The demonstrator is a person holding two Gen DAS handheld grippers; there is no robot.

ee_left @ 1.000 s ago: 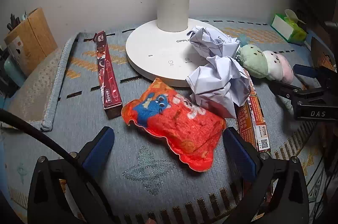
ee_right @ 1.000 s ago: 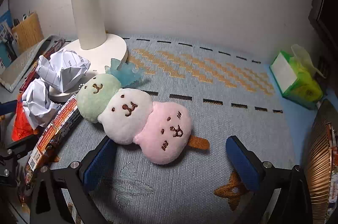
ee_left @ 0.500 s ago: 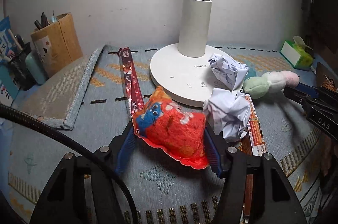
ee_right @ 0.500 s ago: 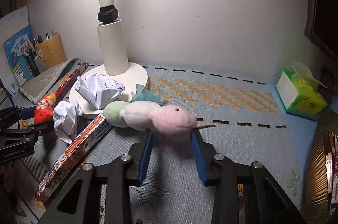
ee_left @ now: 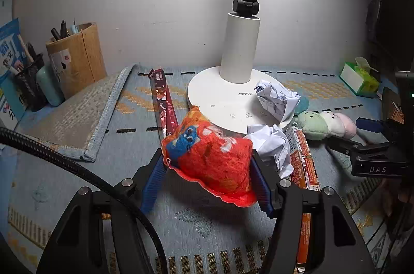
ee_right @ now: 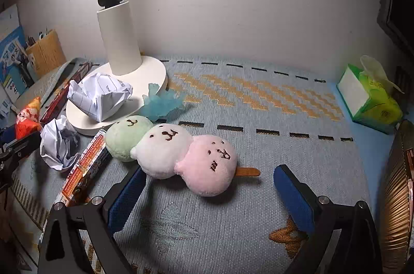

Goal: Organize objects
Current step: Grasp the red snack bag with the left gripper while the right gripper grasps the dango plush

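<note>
Since the earlier frames, we see the left claw (ee_left: 209, 181) has closed from wide apart onto the red felt pouch (ee_left: 212, 157) and raised it off the blue woven mat (ee_left: 64, 170) on the desk, while the right claw (ee_right: 207, 196), which was briefly pinched on the three-ball plush skewer (ee_right: 170, 152), has let it go. The left claw's blue pads are clamped on both sides of the pouch, whose lower edge hangs clear of the mat. The right claw's jaws are opening and stand wide, pressing on nothing; the skewer lies on the mat, its pink end between them. Two crumpled paper balls (ee_left: 269, 144) lie at the lamp base (ee_left: 214, 98), the farther one resting on it. We cannot read the long orange box (ee_left: 302, 160), partly hidden by paper and claw; a teal object (ee_right: 163, 103) behind the skewer is hard to identify.
</note>
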